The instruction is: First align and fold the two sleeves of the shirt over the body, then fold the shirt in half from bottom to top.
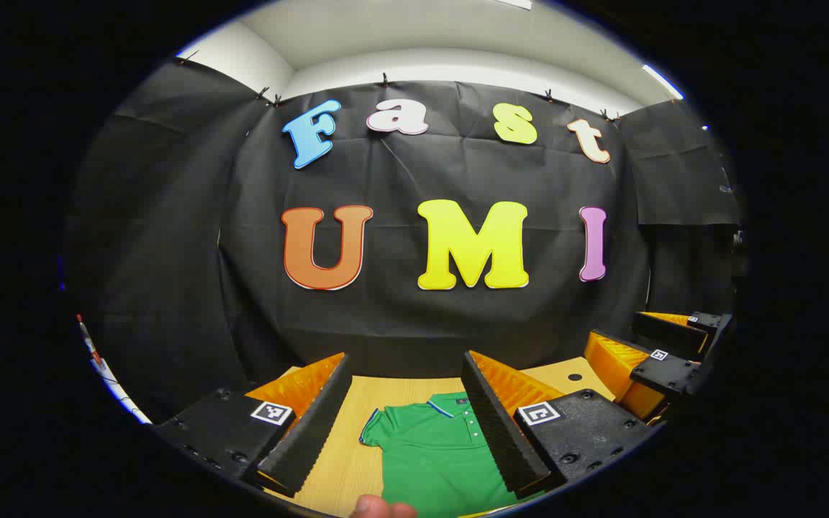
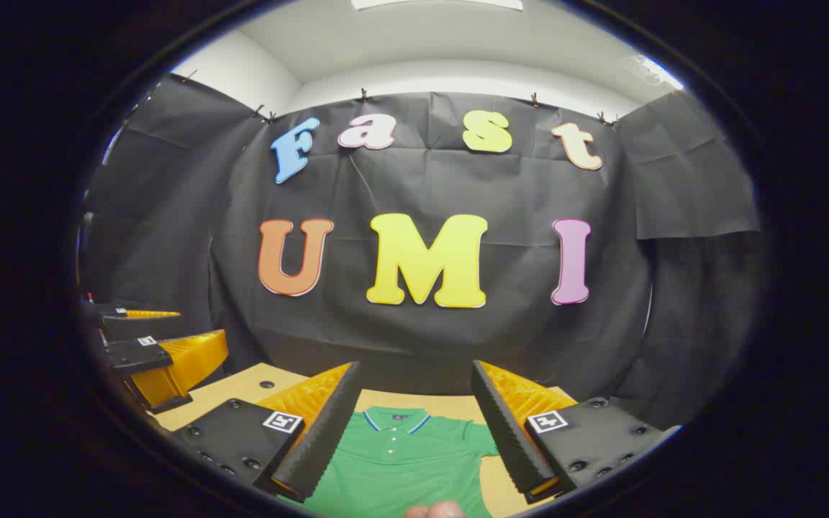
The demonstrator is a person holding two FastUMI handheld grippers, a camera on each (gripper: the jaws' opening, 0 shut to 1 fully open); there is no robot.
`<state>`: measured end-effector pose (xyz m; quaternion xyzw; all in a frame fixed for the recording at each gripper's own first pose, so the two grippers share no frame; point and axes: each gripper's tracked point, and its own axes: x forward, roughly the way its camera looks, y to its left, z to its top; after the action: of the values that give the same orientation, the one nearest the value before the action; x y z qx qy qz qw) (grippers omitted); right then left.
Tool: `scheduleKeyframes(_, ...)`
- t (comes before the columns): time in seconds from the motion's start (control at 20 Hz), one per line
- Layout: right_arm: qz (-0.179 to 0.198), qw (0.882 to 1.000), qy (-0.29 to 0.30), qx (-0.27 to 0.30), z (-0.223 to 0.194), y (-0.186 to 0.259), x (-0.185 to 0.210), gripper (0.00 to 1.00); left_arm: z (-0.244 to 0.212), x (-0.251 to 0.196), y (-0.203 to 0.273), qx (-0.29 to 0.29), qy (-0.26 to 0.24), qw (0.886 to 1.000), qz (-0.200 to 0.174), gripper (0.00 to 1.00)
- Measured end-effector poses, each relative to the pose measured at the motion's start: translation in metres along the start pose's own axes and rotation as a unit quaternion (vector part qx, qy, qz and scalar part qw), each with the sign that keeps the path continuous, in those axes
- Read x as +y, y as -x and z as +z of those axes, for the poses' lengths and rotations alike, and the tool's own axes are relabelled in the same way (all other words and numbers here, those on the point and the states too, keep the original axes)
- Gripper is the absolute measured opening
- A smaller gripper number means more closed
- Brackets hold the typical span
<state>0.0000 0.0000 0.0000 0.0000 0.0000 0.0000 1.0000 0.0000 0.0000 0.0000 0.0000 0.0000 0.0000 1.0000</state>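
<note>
Shirt: a green shirt (image 1: 432, 453) lies flat on the wooden table (image 1: 346, 460), front side up, collar toward the far edge by the black cloth wall.
Collar: it has a thin blue stripe and small white buttons down the front, seen well in the right gripper view (image 2: 393, 460).
Sleeves: in the left gripper view one short sleeve sticks out flat to the side; in the right gripper view the other sleeve lies flat beside the finger on that side. Neither is folded over the body.
Left gripper (image 1: 407, 403): its two fingers are spread wide, up above the near part of the table, touching nothing. The shirt shows in the gap between them.
Right gripper (image 2: 414, 410): fingers also spread wide, holding nothing, with the collar between them.
In the way: in each view, the finger on one side covers part of the shirt.
Other gripper: each one shows at the edge of the other's view, over a side part of the table.
Small things: a fingertip (image 1: 382, 507) pokes in at the bottom; a dark round hole (image 1: 574, 377) sits near the table's far edge.
</note>
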Motion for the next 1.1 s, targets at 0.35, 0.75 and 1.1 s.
scheduleKeyframes(0.35,0.012,1.000,-0.003,-0.005,0.008,-0.002,0.003,0.97,0.001,-0.003,-0.002,-0.003,0.000,1.000,-0.003,0.98)
scheduleKeyframes(0.75,0.018,1.000,-0.017,0.014,0.006,-0.010,-0.019,0.97,0.000,-0.023,-0.012,0.005,-0.017,1.000,-0.002,0.98)
scheduleKeyframes(1.1,0.053,0.996,-0.014,0.075,-0.024,-0.019,-0.026,0.98,-0.017,-0.048,-0.019,0.023,-0.012,0.999,-0.026,0.98)
